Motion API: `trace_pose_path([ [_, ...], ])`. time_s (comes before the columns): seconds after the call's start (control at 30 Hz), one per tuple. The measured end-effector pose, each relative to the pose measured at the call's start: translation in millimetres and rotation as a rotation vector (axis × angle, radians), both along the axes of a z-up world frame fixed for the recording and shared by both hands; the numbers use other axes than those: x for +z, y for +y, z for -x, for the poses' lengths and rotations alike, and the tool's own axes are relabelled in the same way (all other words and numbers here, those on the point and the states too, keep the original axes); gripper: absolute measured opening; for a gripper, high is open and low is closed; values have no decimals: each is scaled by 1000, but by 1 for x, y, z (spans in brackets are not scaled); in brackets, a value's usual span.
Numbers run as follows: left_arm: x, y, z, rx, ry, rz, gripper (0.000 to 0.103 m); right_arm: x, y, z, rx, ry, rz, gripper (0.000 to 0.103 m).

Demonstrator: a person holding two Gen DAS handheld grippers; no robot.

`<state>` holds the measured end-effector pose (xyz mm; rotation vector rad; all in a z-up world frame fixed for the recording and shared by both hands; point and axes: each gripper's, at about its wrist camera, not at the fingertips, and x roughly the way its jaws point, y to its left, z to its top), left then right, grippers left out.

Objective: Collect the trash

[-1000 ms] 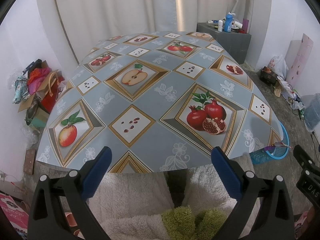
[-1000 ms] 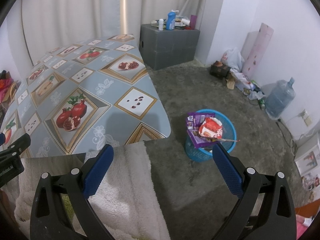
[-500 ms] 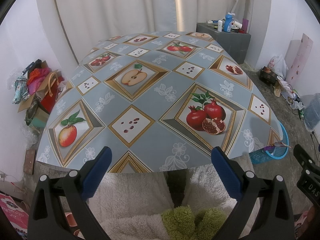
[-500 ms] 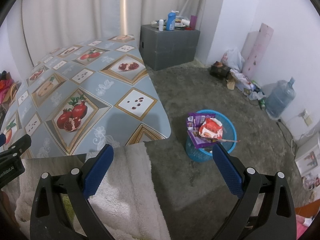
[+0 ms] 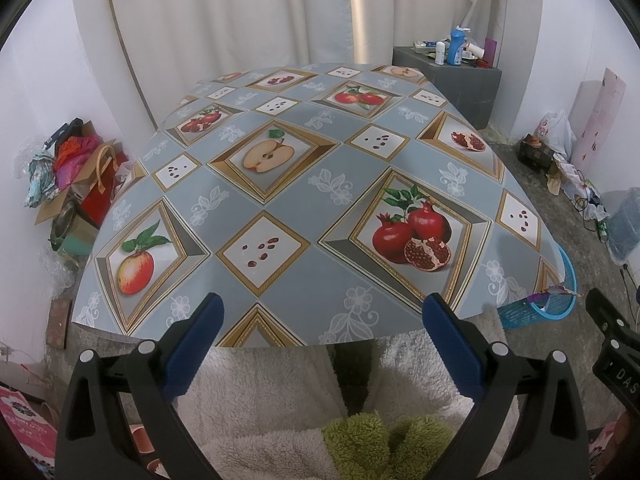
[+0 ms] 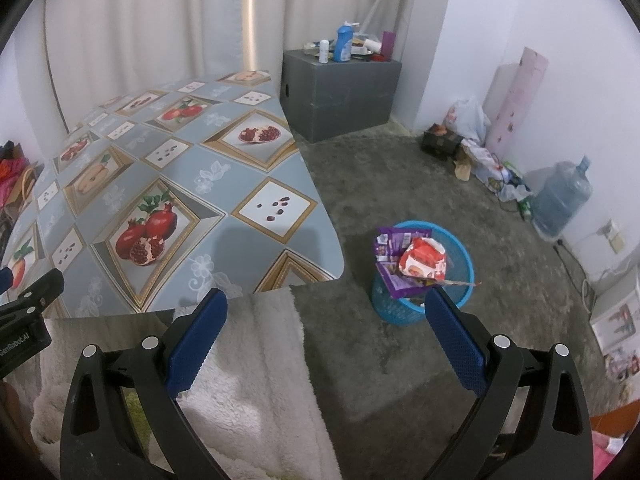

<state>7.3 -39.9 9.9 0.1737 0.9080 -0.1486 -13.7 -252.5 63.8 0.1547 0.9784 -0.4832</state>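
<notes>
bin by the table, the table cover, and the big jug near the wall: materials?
Blue bin: looks like moulded plastic, with an open mesh wall and a smooth rim.
Table cover: probably vinyl or oilcloth; printed fruit pattern, faint sheen, lies smooth and curves over the edge.
Water jug: translucent bluish plastic by the look of it, ribbed body.

My left gripper (image 5: 320, 344) hangs at the lower middle of its frame, over the near edge of the table (image 5: 304, 200), which fills the centre. In my right view the table (image 6: 208, 216) takes the left half, and the basket (image 6: 460, 256) stands on the floor right of centre, wrappers (image 6: 412, 256) in it. A cabinet (image 6: 340, 92) sits top centre, behind both.
</notes>
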Motion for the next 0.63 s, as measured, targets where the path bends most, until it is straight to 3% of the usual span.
trace_pose_path([
  [0.63,-1,0,0,-2,5,0,97,0,4,-2,-3,-1,-3,95],
])
